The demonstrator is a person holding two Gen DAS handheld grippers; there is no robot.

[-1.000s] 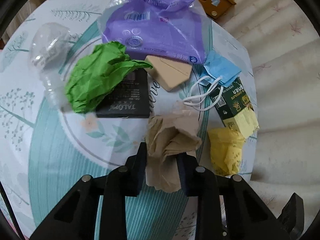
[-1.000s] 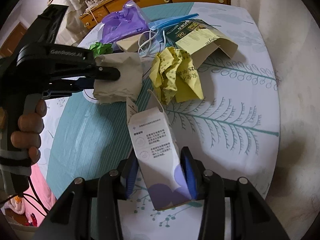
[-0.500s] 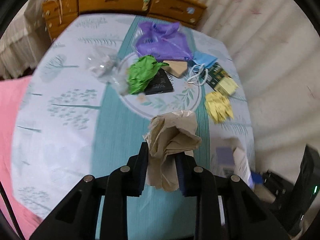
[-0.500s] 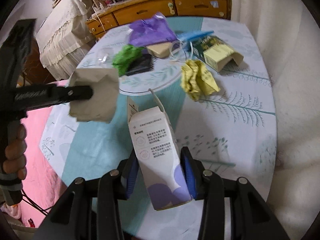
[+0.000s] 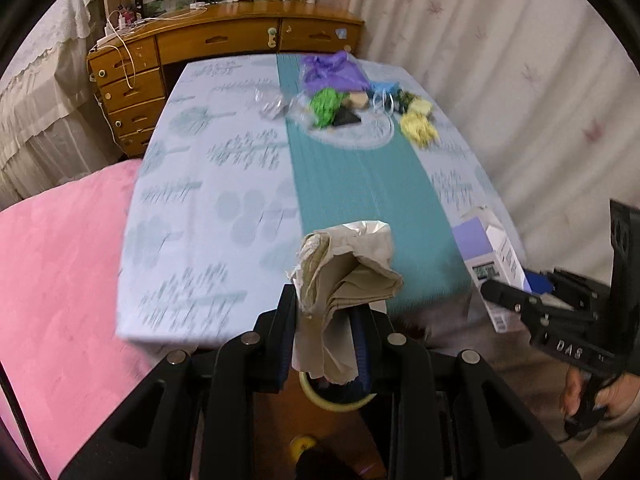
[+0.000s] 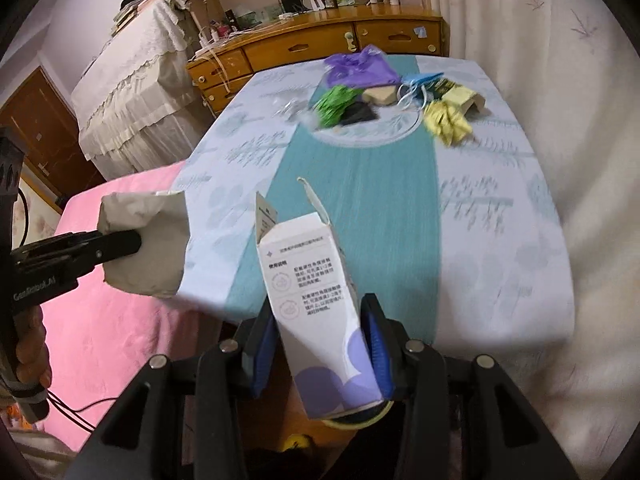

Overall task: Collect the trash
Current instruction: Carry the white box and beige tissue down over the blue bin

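Off the table's near edge, both tongs grip trash: paper wad [image 5: 344,276], carton [image 6: 316,312]

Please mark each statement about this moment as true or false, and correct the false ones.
1. The left gripper is shut on a crumpled brown paper bag. True.
2. The right gripper is open. False: it is shut on a white and purple carton.
3. The crumpled green paper lies on the table. True.
4. The carton's top flaps are closed. False: they stand open.
5. The crumpled yellow paper is held in a gripper. False: it lies on the table.
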